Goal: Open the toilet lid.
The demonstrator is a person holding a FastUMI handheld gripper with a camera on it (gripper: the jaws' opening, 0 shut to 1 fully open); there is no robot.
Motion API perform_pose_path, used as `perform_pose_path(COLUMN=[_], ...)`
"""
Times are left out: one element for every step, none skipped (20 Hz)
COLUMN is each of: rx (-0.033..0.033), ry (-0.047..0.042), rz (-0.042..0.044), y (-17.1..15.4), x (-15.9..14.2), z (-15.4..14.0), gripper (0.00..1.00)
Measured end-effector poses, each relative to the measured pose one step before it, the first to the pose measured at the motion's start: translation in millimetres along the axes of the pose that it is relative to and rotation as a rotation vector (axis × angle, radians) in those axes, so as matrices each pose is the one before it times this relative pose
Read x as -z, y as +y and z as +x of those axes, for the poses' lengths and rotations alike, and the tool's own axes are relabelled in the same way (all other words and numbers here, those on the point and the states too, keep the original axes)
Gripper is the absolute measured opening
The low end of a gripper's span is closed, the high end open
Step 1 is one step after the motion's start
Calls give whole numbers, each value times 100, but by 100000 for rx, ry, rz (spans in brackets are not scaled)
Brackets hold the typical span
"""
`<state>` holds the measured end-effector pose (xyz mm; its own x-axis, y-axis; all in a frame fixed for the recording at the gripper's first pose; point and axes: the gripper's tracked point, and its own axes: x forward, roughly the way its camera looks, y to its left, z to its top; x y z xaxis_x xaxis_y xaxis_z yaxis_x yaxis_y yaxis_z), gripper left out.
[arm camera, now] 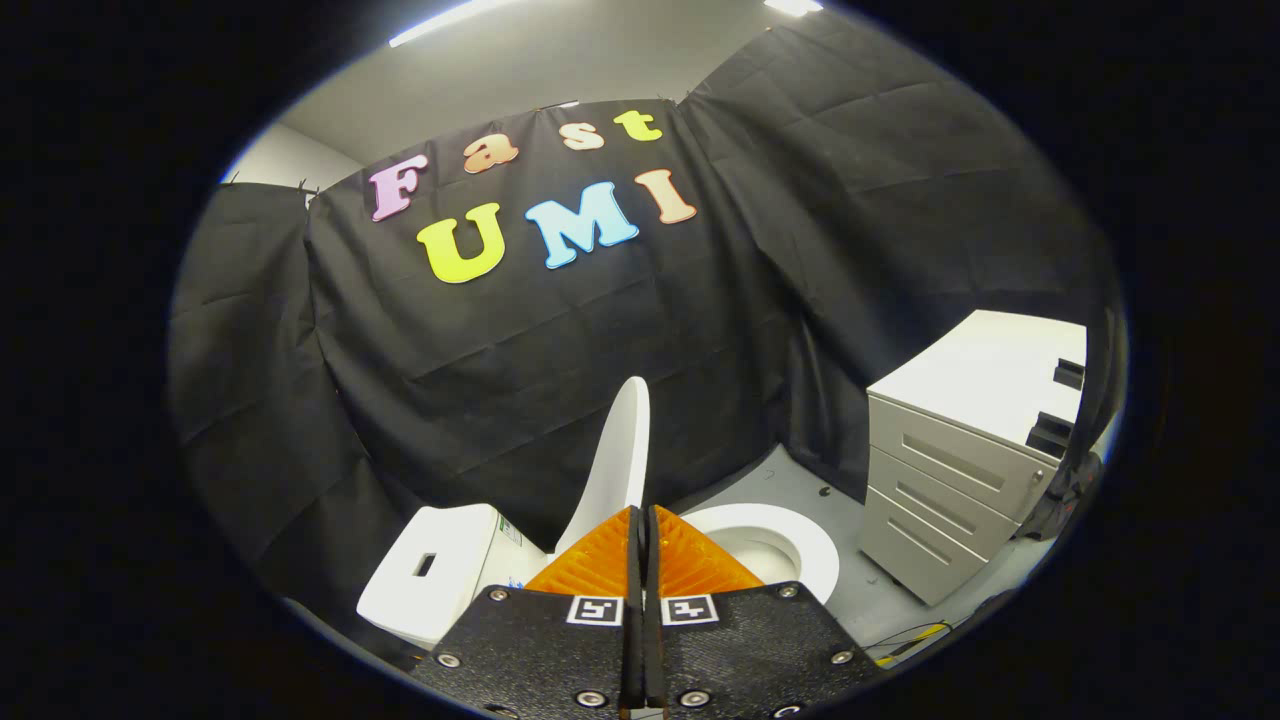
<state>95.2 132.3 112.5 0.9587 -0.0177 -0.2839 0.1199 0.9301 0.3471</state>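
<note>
The toilet lid (618,462) stands raised, its long axis near vertical at frame centre, above the open seat (800,550). The gripper (643,520) fingers are pressed together, empty.

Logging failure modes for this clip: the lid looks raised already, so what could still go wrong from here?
1. The toilet lid stands upright, just beyond the hand-held gripper, whose fingers are closed together on nothing. If it is not past its balance point, it might drop back onto the seat.
2. The fingertips sit close to the lid's edge; a careless pull-back could clip it and knock it down.
</note>
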Motion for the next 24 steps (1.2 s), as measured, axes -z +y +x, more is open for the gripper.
perform_pose_path(rx=[183, -103, 29, -68, 177, -223, -35, -102, -64, -127, 135, -71, -296, -361, -374, -113, -246, -125, -179, 14, -249, -117, -427, -602], ry=[-50, -326, -252, -299, -140, -404, -7, -423, -234, -370, -417, -195, -361, -322, -113, -205, -297, -240, -558, -286, -515, -202, -375, -441], rz=[-1172, -1027, -1109, -720, -1301, -910, -1508, -936, -1748, -1643, -1438, -522, -536, -132, -145, -437, -692, -1600, -1800, -2182, -1940, -1742, -792, -746], y=[215, 305, 325, 314, 264, 395, 383, 338, 451, 427, 370, 487, 418, 399, 466, 353, 386, 408, 464, 370, 476, 518, 610, 655], x=[-63, -8, -143, -94, -101, -115, -156, 23, -123, -142, -119, -36, -115, -146, -92, -114, -154, -129, -216, 32, -197, -88, -103, -59], z=[-66, -92, -87, 21, -72, -49, -83, -87, -117, -81, -146, -21, 31, -191, -52, 34, -134, -56, -19, -15, -100, -4, -68, -125], gripper=[0, 0, 0, 0, 0, 0, 0, 0, 0, 0, 0, 0, 0, 0, 0, 0, 0, 0, 0, 0, 0, 0, 0, 0])
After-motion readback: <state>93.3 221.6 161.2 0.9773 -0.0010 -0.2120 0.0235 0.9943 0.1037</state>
